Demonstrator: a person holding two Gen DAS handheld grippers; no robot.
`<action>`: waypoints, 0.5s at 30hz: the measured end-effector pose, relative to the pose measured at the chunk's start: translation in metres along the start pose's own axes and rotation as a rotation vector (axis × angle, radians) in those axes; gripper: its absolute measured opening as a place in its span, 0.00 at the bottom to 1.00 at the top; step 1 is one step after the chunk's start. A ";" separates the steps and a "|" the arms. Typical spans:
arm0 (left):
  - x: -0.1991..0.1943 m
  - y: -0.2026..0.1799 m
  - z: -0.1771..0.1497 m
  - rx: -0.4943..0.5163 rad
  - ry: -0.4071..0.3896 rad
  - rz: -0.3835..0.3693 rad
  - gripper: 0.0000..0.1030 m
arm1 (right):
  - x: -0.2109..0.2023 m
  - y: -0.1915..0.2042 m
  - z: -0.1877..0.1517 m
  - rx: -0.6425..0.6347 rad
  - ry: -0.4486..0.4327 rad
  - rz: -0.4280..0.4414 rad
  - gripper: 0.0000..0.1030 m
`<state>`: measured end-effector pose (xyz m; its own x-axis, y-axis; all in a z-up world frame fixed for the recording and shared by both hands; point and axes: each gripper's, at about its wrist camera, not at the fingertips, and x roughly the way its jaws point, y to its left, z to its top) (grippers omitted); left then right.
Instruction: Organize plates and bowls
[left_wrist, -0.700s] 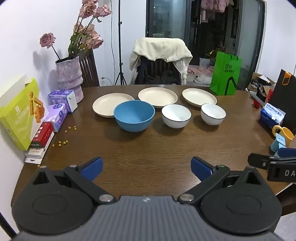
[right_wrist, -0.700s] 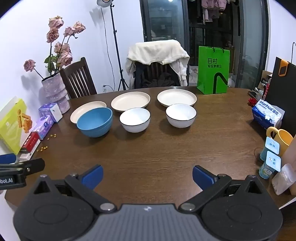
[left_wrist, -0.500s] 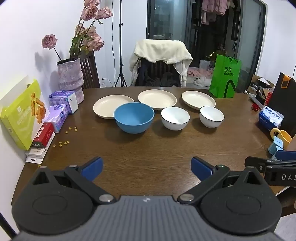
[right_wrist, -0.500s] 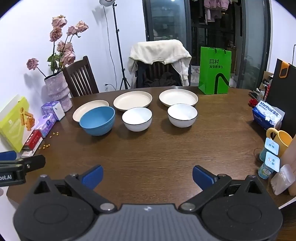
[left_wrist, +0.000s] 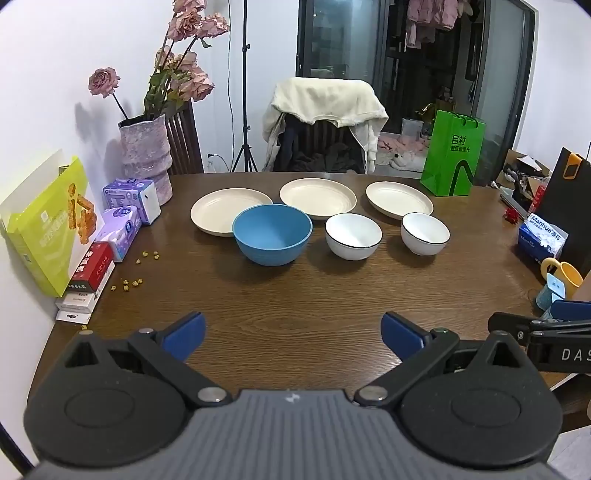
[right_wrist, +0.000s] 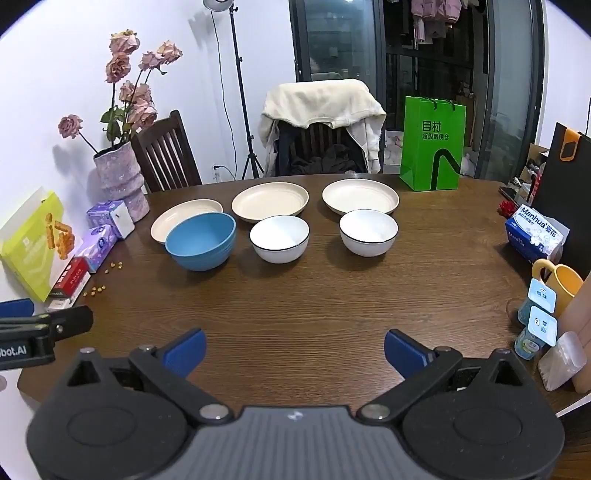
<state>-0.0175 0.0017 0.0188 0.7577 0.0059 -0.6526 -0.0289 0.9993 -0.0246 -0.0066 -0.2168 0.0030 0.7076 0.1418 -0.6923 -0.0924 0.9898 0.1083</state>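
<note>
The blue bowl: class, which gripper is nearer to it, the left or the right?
Left, narrowly. The left gripper hangs open almost straight in front of the blue bowl. The right gripper, also open, sits off to the bowl's right, so the bowl appears left of centre.

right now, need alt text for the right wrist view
Open right gripper above a brown table holding a blue bowl, two white bowls and three cream plates in two rows.

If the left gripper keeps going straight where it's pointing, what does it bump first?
Probably the bare table. The open left gripper tilts downward, with nothing between it and the wood. The blue bowl sits farther along that line.
</note>
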 end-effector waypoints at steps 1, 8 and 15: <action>0.000 0.000 -0.001 -0.001 0.002 0.001 1.00 | 0.000 0.001 0.000 -0.001 0.001 0.000 1.00; 0.002 0.001 0.002 -0.006 0.014 0.003 1.00 | 0.003 0.004 0.000 -0.005 0.008 -0.002 1.00; 0.002 0.002 0.002 -0.007 0.014 -0.001 1.00 | 0.003 0.007 0.001 -0.007 0.011 -0.006 1.00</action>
<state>-0.0147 0.0036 0.0192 0.7483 0.0045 -0.6634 -0.0332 0.9990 -0.0307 -0.0045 -0.2098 0.0019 0.7007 0.1356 -0.7004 -0.0927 0.9908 0.0990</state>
